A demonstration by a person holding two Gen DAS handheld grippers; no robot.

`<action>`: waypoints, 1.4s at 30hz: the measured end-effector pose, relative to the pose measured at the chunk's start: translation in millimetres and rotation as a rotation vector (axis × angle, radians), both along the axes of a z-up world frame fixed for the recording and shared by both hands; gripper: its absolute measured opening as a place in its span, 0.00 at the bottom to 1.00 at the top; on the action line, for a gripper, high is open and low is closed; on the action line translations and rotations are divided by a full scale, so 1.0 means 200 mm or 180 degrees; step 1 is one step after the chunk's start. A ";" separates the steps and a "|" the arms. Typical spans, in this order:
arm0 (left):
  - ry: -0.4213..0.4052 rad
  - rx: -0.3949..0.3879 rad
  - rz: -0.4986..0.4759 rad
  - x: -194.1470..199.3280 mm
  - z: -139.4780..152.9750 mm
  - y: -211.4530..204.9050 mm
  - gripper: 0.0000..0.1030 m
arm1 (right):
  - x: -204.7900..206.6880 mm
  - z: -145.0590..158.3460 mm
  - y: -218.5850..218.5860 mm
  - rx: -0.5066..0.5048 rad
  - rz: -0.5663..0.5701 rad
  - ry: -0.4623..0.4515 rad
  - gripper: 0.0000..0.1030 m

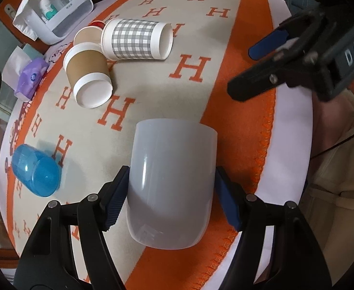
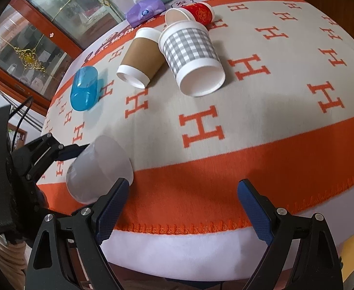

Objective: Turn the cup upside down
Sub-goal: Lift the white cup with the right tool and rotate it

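My left gripper [image 1: 170, 200] is clamped on the white cup [image 1: 172, 181], one blue pad [image 1: 115, 200] pressed to each side of its wall. The cup is tipped over, its closed base toward my wrist and its rim resting on the cloth [image 1: 152, 89] near the orange border at the table's front edge. In the right wrist view the same cup [image 2: 99, 169] sits at the lower left, my left gripper [image 2: 63, 154] reaching in from the side, nearly level with the table.

My right gripper [image 2: 184, 207] stands wide apart, holding and touching nothing, its pads hanging over the orange band at the table edge. In the left view it [image 1: 256, 70] hovers to the right of the cup, well clear of it and angled down toward the cloth.

Left to right across the cloth: a blue cup [image 1: 35, 171] lies on its side; a brown paper cup [image 1: 87, 77] lies tipped, its mouth empty; a checked cup [image 1: 138, 38] lies on its side, also empty. Behind these a tan cup [image 2: 177, 15] and a red cup [image 2: 201, 12] lie close together. At the far left, off the cloth, a purple pack [image 1: 30, 78] and a clear bin [image 1: 56, 9] holding small bottles.
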State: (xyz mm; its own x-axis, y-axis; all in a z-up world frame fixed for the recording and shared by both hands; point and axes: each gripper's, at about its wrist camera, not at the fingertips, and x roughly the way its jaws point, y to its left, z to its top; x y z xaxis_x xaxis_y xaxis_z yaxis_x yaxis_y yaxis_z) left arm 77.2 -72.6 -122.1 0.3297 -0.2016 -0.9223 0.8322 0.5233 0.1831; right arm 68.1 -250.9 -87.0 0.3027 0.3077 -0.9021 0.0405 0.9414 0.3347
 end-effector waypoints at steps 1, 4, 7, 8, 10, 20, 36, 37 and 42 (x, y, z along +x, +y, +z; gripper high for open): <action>0.0032 -0.0016 0.0012 0.01 0.00 0.00 0.65 | 0.00 0.00 0.00 0.0000 -0.0002 0.0007 0.89; 0.0165 -0.0039 0.0085 0.05 -0.01 0.02 0.65 | 0.00 -0.01 0.00 0.0005 -0.0006 0.0018 0.89; 0.0262 -0.0081 0.0179 0.09 -0.01 0.04 0.66 | 0.00 0.00 0.00 -0.0005 0.0009 -0.0005 0.89; 0.0282 -0.0101 0.0208 0.09 -0.01 0.04 0.69 | 0.00 0.01 0.01 -0.0008 0.0018 -0.0013 0.89; 0.0301 -0.0159 0.0246 0.10 0.02 0.06 0.76 | 0.00 0.02 0.01 -0.0013 0.0039 -0.0027 0.89; 0.0048 -0.0346 0.0591 0.04 0.21 0.18 0.79 | -0.04 0.16 0.17 -0.0268 0.0602 -0.0415 0.89; -0.0133 -0.1067 0.2879 -0.20 0.31 0.71 0.78 | -0.18 0.35 0.75 -0.1542 0.2439 -0.1367 0.89; -0.0134 -0.1088 0.2979 -0.22 0.29 0.73 0.77 | -0.20 0.33 0.80 -0.1694 0.2607 -0.1441 0.89; 0.0054 -0.1214 0.3480 -0.29 0.13 0.84 0.64 | -0.29 0.22 0.94 -0.2227 0.3159 -0.1593 0.89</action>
State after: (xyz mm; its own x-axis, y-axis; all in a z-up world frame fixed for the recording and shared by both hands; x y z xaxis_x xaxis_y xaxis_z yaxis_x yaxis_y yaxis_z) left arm 18.2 95.1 -96.8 0.4880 -0.0826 -0.8689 -0.0977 0.9841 -0.1484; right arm 10.9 -62.1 -43.6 0.5659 0.1076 -0.8174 -0.7504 0.4780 -0.4566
